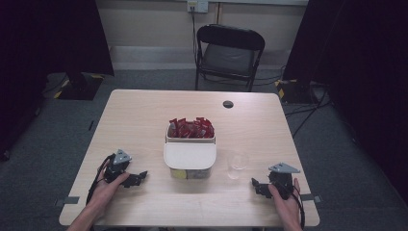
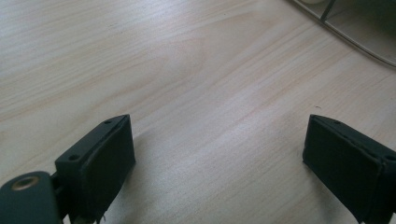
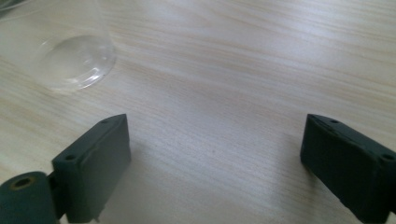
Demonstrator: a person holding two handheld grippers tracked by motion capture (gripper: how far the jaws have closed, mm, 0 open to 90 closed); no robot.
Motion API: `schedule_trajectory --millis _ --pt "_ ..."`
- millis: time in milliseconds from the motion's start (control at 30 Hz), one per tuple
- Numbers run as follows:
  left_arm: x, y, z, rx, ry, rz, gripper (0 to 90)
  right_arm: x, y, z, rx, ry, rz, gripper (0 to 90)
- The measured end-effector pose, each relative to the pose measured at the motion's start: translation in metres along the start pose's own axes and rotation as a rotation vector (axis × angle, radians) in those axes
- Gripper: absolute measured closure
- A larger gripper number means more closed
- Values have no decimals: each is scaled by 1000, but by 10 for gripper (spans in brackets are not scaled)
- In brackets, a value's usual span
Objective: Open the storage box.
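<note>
A white container (image 1: 190, 155) stands at the table's middle, its far half holding several red packets (image 1: 191, 128) and its near half covered by a white lid. A clear plastic cup (image 1: 237, 165) stands just right of it; its base (image 3: 77, 60) sits ahead and to the left in the right gripper view. My left gripper (image 1: 139, 177) rests low on the table left of the container, jaws wide apart and empty (image 2: 219, 154). My right gripper (image 1: 255, 184) rests near the front right, below the cup, open and empty (image 3: 215, 158). A corner of the container (image 2: 355, 28) reaches into the left gripper view.
The light wooden table (image 1: 144, 115) has a small dark hole (image 1: 228, 104) near its far edge. A black folding chair (image 1: 228, 55) stands behind the table. Dark curtains hang at both sides, and cables lie on the grey floor at the right.
</note>
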State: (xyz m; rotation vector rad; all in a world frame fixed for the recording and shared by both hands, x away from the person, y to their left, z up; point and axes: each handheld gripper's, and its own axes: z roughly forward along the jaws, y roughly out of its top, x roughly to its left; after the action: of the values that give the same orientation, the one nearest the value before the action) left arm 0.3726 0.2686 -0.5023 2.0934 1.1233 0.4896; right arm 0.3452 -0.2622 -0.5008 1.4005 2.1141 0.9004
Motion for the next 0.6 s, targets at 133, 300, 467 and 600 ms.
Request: schedule_trajectory --millis 133,300,467,600 --pt "-1 -1 -1 -2 -1 2 105 0 0 0 6 -14 13 49" --pt "-1 -1 -3 -5 13 -16 151 0 0 1 6 -15 13 47" --pt "0 1 -9 -21 -30 -41 157 0 0 1 8 -14 10 43" --pt "-1 4 -14 -39 -58 -58 157 -1 0 1 9 -7 6 41"
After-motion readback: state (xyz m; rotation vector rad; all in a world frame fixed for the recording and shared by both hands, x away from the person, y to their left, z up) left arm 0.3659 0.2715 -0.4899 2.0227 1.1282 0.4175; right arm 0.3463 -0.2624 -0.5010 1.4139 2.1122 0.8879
